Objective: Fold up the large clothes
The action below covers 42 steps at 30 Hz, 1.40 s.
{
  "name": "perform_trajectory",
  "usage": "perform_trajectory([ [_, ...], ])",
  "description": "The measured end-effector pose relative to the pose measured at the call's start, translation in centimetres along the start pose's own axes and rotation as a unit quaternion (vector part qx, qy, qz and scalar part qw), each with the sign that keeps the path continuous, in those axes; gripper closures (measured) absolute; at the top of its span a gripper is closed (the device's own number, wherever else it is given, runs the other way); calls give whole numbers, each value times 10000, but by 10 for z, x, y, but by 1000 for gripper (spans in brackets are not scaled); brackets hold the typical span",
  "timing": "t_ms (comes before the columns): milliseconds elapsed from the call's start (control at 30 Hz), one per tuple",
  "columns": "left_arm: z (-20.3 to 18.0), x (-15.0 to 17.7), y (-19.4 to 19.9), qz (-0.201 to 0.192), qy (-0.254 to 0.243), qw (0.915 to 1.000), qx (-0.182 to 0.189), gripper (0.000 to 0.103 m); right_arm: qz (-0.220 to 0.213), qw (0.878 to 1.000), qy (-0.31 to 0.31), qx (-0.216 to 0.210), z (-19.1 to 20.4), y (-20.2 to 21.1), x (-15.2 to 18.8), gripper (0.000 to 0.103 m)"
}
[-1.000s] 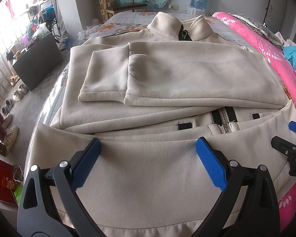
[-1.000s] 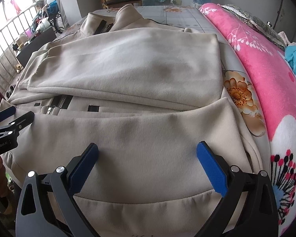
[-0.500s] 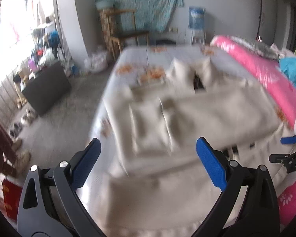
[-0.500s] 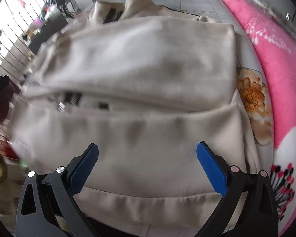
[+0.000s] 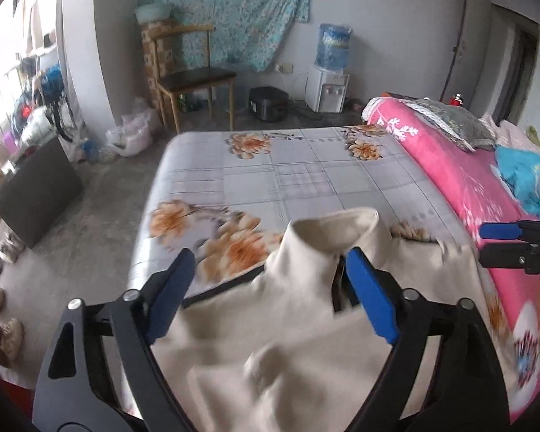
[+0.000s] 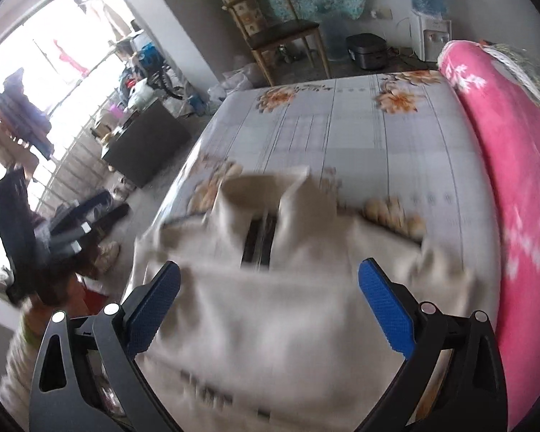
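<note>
Currently: a fold of the beige jacket (image 5: 288, 342) looks just laid, with both tongs above it and none of it gripped; that is my reading, as the cloth is blurred.
Jacket place: on the near end of the bed (image 5: 306, 180), at 6 o'clock in both wrist views, with bare flowered sheet beyond it toward 12 o'clock.
Jacket shape: bunched into a thick bundle, its collar (image 5: 334, 230) standing up at the far edge and the zipper (image 6: 261, 241) showing below the collar.
Left tongs (image 5: 270, 253): apart and closing; jacket cloth lies in the gap, the collar just beside the right pad, but no pad presses on it.
Right tongs (image 6: 270, 267): wide apart above the jacket, clamped on nothing; in the left wrist view they show at 3 o'clock, over the pink quilt (image 5: 460, 180).
Progress: probably late, since the bundle is compact, though its edges look uneven.
Next move: judged from this, the 2 tongs need to come down on the bundle's 2 near corners, pinch every layer at once, and either square it or fold it over again toward 12 o'clock.
Care needed: the thick layers may slip apart if only the top one is pinched.
</note>
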<state>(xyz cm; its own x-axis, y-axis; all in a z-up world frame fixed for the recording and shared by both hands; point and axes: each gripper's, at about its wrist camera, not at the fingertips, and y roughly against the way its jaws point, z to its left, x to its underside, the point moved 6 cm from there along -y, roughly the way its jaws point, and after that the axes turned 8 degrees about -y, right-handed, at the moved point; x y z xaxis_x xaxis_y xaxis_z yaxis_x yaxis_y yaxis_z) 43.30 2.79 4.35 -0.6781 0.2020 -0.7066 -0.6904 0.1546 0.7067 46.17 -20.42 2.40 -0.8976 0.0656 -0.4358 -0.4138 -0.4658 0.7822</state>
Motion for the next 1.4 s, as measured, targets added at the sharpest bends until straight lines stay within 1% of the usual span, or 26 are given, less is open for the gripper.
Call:
perform_trajectory([
  [67, -1, -12, -36, 172, 194, 9996, 77, 30, 155, 9998, -24, 84, -2, -28, -30, 6],
  [133, 0, -15, -66, 372, 372, 9986, 104, 36, 240, 9995, -93, 184, -7, -52, -50, 10],
  [167, 0, -16, -78, 456, 427, 9980, 102, 38, 327, 9990, -160, 246, -10, -64, -56, 13],
  [200, 2, -16, -92, 584, 463, 9971, 125, 39, 458, 9982, -218, 318, -14, -78, -62, 18],
  [233, 1, -16, -109, 770, 513, 9955, 209, 40, 716, 9955, -475, 408, -26, -107, -70, 19],
  [267, -1, -14, -119, 908, 526, 9939, 325, 40, 716, 9955, -475, 408, -26, -107, -70, 22],
  [300, -3, -12, -127, 1035, 521, 9924, 408, 40, 835, 9940, -575, 401, -31, -117, -71, 26],
  [333, -5, -10, -137, 1172, 493, 9909, 437, 41, 961, 9920, -720, 382, -37, -130, -73, 28],
  [400, -11, -6, -148, 1313, 367, 9897, 426, 41, 1089, 9903, -744, 435, -42, -144, -72, 30],
  [433, -12, -4, -152, 1348, 348, 9894, 402, 41, 1150, 9894, -692, 549, -44, -153, -71, 33],
  [467, -12, -2, -155, 1384, 335, 9891, 386, 42, 1212, 9884, -662, 627, -46, -159, -69, 39],
  [500, -15, -1, -159, 1446, 286, 9884, 368, 46, 1369, 9867, -599, 631, -47, -166, -63, 45],
  [533, -16, 0, -160, 1477, 244, 9882, 333, 55, 1369, 9867, -599, 631, -47, -166, -63, 48],
  [600, -18, 2, -160, 1505, 136, 9882, 264, 77, 1378, 9876, -478, 575, -45, -162, -58, 56],
  [633, -20, 3, -157, 1493, 78, 9884, 283, 81, 1368, 9881, -399, 582, -43, -159, -56, 57],
  [700, -21, 4, -144, 1394, -31, 9898, 302, 92, 1361, 9888, -187, 587, -37, -145, -46, 68],
  [767, -24, 5, -129, 1284, -255, 9909, 307, 96, 1331, 9891, 47, 633, -31, -131, -39, 76],
  [800, -25, 6, -121, 1232, -333, 9913, 306, 97, 1300, 9890, 177, 686, -29, -124, -35, 81],
  [900, -33, 13, -87, 969, -726, 9918, 412, 98, 1105, 9900, 488, 732, -20, -95, -20, 89],
  [1000, -41, 25, -65, 857, -1035, 9900, 431, 98, 921, 9894, 831, 753, -11, -69, 4, 92],
  [1100, -48, 45, -51, 864, -1255, 9872, 466, 98, 831, 9858, 1136, 916, -9, -58, 28, 92],
  [1200, -55, 66, -41, 848, -1376, 9857, 482, 98, 873, 9828, 1290, 994, -11, -59, 50, 92],
  [1300, -61, 91, -38, 1000, -1427, 9831, 564, 98, 888, 9776, 1508, 1166, -15, -63, 75, 92],
  [1333, -62, 102, -38, 1083, -1439, 9819, 590, 97, 932, 9748, 1617, 1219, -19, -65, 89, 91],
  [1367, -62, 110, -39, 1171, -1437, 9807, 625, 94, 932, 9748, 1617, 1219, -19, -65, 89, 88],
  [1400, -61, 117, -39, 1287, -1413, 9792, 678, 93, 953, 9739, 1655, 1223, -21, -65, 93, 78],
])
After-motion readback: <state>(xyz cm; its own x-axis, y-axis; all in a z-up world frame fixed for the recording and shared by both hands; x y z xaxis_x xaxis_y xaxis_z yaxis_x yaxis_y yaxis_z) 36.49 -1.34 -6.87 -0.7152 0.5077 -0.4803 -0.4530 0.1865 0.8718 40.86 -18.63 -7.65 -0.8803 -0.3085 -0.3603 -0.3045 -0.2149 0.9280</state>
